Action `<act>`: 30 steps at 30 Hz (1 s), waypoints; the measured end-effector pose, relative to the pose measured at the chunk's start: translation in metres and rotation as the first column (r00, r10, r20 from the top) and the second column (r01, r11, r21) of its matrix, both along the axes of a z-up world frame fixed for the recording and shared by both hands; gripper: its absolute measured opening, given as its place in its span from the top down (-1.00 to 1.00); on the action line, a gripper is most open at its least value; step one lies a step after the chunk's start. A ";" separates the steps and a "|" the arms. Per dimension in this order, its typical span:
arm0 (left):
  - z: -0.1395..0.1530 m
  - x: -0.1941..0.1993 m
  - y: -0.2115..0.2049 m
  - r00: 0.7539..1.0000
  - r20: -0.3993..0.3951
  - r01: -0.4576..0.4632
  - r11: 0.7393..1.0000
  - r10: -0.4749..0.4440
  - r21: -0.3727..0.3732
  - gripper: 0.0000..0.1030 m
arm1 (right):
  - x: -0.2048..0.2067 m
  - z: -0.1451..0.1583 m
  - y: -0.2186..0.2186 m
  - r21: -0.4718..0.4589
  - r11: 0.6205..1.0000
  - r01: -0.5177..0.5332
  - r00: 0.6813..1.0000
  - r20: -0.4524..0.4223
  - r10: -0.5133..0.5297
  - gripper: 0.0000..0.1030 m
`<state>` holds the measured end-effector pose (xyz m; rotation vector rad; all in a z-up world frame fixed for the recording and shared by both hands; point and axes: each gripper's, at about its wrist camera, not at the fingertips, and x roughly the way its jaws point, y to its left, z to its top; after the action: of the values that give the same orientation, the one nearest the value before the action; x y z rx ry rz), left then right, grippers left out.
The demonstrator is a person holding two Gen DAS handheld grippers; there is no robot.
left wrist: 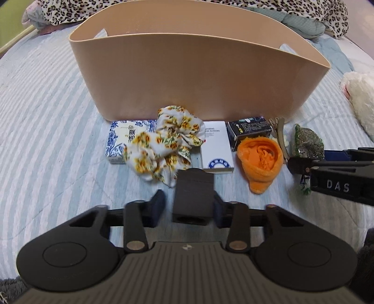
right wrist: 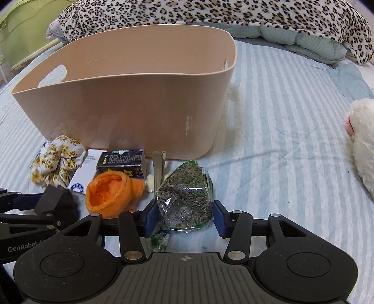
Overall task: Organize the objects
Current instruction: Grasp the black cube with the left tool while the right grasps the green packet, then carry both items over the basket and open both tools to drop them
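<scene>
setting: a bed (right wrist: 292,145) covered with a pale blue and white striped quilt carries everything; a leopard-print blanket (right wrist: 210,14) is heaped along its far edge.
basket: a large beige plastic basket (left wrist: 187,77) with cut-out handles stands upright on the bed, beyond the row of small things; what is inside it cannot be seen.
row of things: all lie on the quilt just in front of the basket's near wall.
blue-patterned box: a blue-patterned box (left wrist: 119,140) lies at the left end of the row, partly under the cloth.
floral cloth: a crumpled floral cloth (left wrist: 163,145) with yellow flowers lies over the right part of that box.
white box: a white box (left wrist: 216,149) lies flat just right of the cloth.
dark box: a dark box (left wrist: 250,131) with small print lies close to the basket wall.
orange cloth: a bunched orange cloth (left wrist: 261,159) sits in front of the dark box.
hair clip: a metal hair clip (right wrist: 157,166) lies between the orange cloth and the bag.
bag: a clear bag (right wrist: 184,198) of grey-green dried bits lies at the right end of the row.
plush toy: a white plush toy (right wrist: 364,140) rests toward the right edge of the bed, well apart from the row.
left gripper: the left gripper (left wrist: 189,203) has a dark block (left wrist: 194,196) between its fingers; the right finger touches it, the left one stands a little off, so a firm grip cannot be told.
right gripper: the right gripper (right wrist: 184,215) has its fingers spread wide on either side of the bag; whether they press it cannot be told.
</scene>
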<state>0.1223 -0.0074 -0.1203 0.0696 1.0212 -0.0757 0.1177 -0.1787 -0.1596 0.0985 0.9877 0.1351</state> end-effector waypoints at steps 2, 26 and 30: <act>0.001 -0.003 0.003 1.000 -0.001 0.002 1.000 -0.002 -0.008 0.32 | -0.004 0.003 -0.003 0.015 1.000 0.006 1.000 -0.002 -0.006 0.13; 0.129 -0.013 0.037 0.966 0.257 -0.022 0.999 0.030 -0.035 0.35 | -0.023 0.112 -0.020 0.096 0.995 0.035 0.974 0.219 -0.056 0.13; 0.143 0.011 0.036 0.950 0.309 -0.036 0.999 0.041 -0.022 0.35 | -0.003 0.132 -0.022 0.090 0.995 0.037 0.960 0.273 -0.060 0.13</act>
<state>0.1331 0.0284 0.0230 0.0449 0.7076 -0.0357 0.1147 -0.2008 -0.0273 0.1766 0.7004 0.1416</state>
